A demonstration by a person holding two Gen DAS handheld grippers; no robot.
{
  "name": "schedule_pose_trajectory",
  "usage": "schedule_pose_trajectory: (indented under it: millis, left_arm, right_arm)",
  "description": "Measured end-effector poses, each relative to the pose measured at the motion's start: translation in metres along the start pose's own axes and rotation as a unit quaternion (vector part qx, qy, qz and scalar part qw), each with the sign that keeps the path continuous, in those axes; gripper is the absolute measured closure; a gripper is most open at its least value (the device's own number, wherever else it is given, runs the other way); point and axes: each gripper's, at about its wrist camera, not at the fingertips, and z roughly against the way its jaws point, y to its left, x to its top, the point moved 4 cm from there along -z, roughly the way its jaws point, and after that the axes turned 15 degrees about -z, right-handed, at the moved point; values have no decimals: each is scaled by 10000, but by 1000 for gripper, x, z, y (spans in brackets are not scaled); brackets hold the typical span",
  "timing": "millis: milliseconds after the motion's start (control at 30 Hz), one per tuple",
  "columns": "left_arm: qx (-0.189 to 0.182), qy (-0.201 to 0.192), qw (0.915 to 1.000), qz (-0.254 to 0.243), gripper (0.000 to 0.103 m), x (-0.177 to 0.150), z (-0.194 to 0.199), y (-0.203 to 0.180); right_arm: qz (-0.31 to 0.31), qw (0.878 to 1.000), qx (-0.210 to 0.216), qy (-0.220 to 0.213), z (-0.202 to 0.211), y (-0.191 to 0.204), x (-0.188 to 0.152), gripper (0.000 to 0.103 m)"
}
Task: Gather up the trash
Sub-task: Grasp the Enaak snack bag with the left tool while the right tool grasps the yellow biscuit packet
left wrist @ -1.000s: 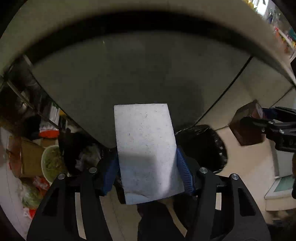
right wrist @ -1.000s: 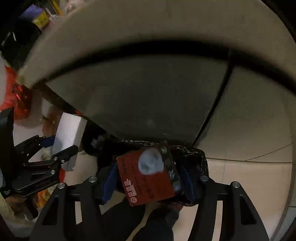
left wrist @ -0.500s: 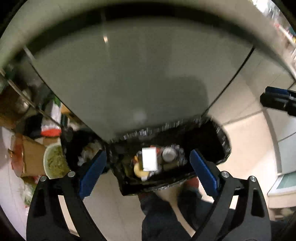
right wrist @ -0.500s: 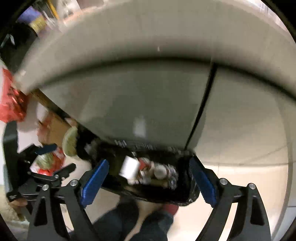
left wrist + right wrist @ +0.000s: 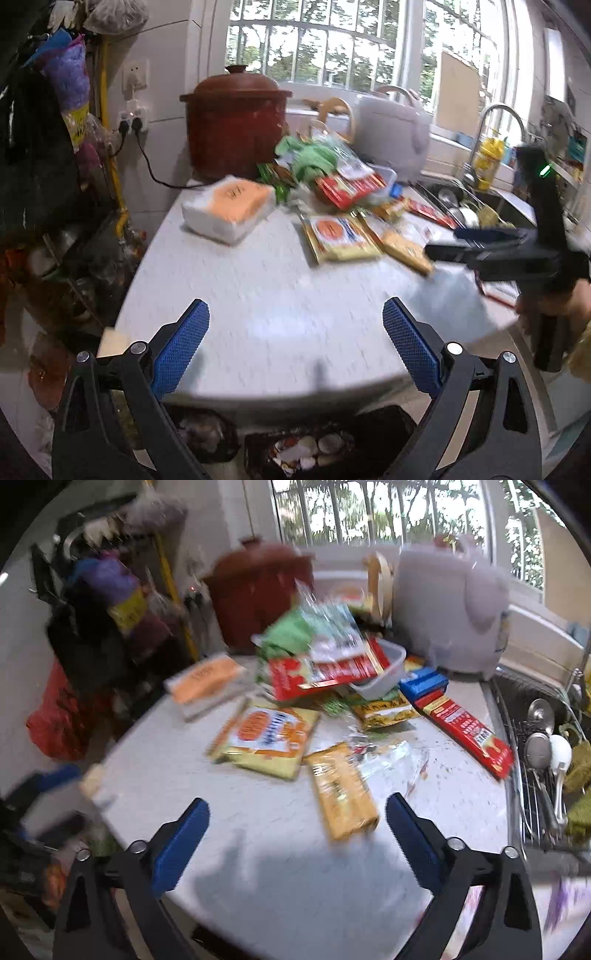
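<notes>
Both grippers are open and empty above the white counter (image 5: 258, 295). My left gripper (image 5: 295, 332) is over the counter's near edge; the black trash bin (image 5: 325, 446) with wrappers inside shows below it. My right gripper (image 5: 297, 830) faces a yellow snack packet (image 5: 341, 794) just ahead, and it also shows at the right of the left wrist view (image 5: 480, 247). Further off lie an orange-and-yellow packet (image 5: 269, 738), a long red packet (image 5: 469, 731), a red packet pile (image 5: 325, 668) and an orange-topped tissue pack (image 5: 231, 205).
A brown clay pot (image 5: 236, 118) and a white rice cooker (image 5: 447, 609) stand at the back by the window. A sink with ladles (image 5: 546, 753) lies at the right. Bags hang at the left (image 5: 70, 92).
Both grippers opened and dropped the white block and red packet into the bin, then swung up from the bin to face the cluttered counter.
</notes>
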Motion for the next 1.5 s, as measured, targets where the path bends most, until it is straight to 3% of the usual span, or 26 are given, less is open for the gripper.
schedule_pose_trajectory:
  millis: [333,400,467,500,600,633,800,1133,1300,1500]
  left_arm:
    - [-26,202,9998,64,10,14,-26,9]
    - [-35,246,9996,97,10,17,-32,11]
    - [-54,281,9995,122,10,18,-37,12]
    - [-52,304,9994,137,10,19,-40,13]
    - [-61,349,9993,128,10,21,-49,12]
    - [-73,356,9993,114,10,22,-52,11]
    - [-245,395,9989,66,10,30,-73,1]
    - [-572,638,9957,-341,10,70,-141,-41]
    - [-373,1245,9900,-553,10,69,-176,-55]
    - [-182,1368,9891,-506,10,68,-187,-51]
  right_arm:
    - [65,9983,-405,415,-45,-16,6,9]
    - [-14,9979,-435,473,-51,-18,5,14]
    - [-73,9972,-425,613,-56,-19,2,28]
    - [-29,9974,-459,561,-56,-18,1,30]
    - [41,9975,-516,476,-55,-17,2,61]
    - [-5,9977,-489,472,-54,-19,3,67]
    - [-36,9984,-436,363,-41,-23,6,67]
    - [-577,9961,-598,-290,19,-59,36,67]
    - [-759,9943,-637,-400,29,-69,40,67]
    - [-858,9937,-588,-430,28,-70,41,66]
